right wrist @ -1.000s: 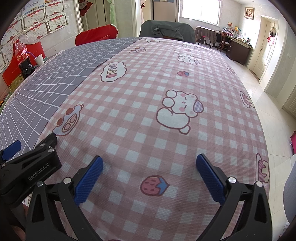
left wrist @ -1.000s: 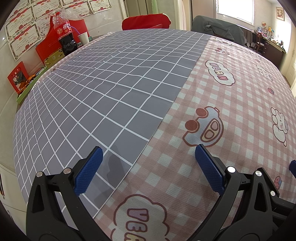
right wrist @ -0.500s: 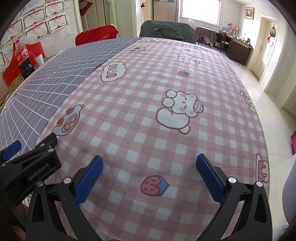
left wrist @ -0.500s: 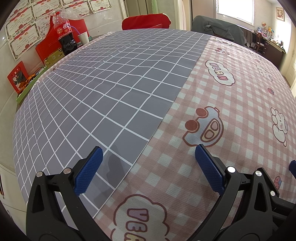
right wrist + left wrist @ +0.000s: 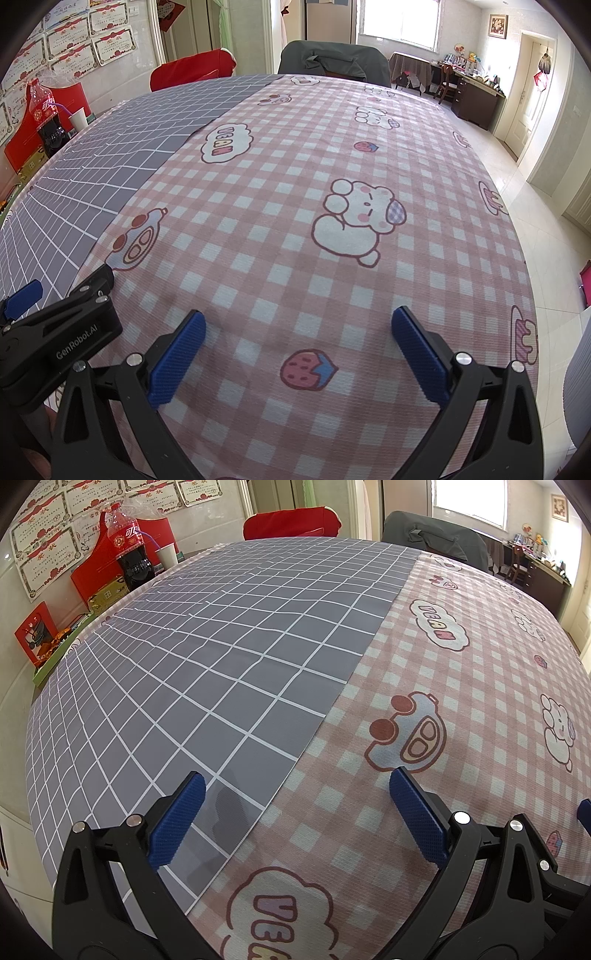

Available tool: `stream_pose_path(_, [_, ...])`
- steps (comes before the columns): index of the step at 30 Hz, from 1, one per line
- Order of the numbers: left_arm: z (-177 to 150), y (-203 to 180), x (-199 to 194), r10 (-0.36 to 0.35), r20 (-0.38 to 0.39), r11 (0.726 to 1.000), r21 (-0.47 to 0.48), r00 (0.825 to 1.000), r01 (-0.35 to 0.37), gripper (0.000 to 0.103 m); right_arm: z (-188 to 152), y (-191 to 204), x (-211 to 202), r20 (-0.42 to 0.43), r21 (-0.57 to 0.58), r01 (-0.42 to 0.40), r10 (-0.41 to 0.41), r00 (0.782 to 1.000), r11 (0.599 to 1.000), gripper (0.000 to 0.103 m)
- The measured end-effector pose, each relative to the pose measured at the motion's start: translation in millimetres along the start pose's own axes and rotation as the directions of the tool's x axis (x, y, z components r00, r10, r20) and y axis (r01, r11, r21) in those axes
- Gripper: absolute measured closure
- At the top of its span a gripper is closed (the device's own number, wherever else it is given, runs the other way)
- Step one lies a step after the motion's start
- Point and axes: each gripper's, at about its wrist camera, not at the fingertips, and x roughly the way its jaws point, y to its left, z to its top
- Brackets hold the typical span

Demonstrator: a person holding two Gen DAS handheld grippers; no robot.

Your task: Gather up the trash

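Observation:
My left gripper (image 5: pixel 293 801) hovers open over the near part of the table, above the seam where the grey grid cloth (image 5: pixel 221 657) meets the pink checked cloth (image 5: pixel 461 686); nothing lies between its blue pads. My right gripper (image 5: pixel 295 339) is open too, over the pink checked cloth (image 5: pixel 295 206) near a strawberry print, holding nothing. The left gripper's black body (image 5: pixel 55 332) shows at the lower left of the right wrist view. No loose trash lies on the cloth in either view. A cola bottle (image 5: pixel 129 557) and a white paper cup (image 5: pixel 168 554) stand at the far left edge.
Red boxes (image 5: pixel 37 631) and a gold box (image 5: pixel 107 594) line the left wall under framed certificates. A red-covered chair (image 5: pixel 291 522) and a grey-covered chair (image 5: pixel 432 539) stand at the table's far side. Tiled floor (image 5: pixel 546 236) and a door (image 5: pixel 528 92) lie to the right.

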Motion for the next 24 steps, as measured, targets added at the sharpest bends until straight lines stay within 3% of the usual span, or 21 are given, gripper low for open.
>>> stream_pose_path(24, [-0.8,0.6,0.4,-0.003,-0.001,1.0,-0.002,1.0,0.003,0.005,0.0,0.0,-0.1,0.0,0.0,0.0,0.0,1.0,1.0,0.004])
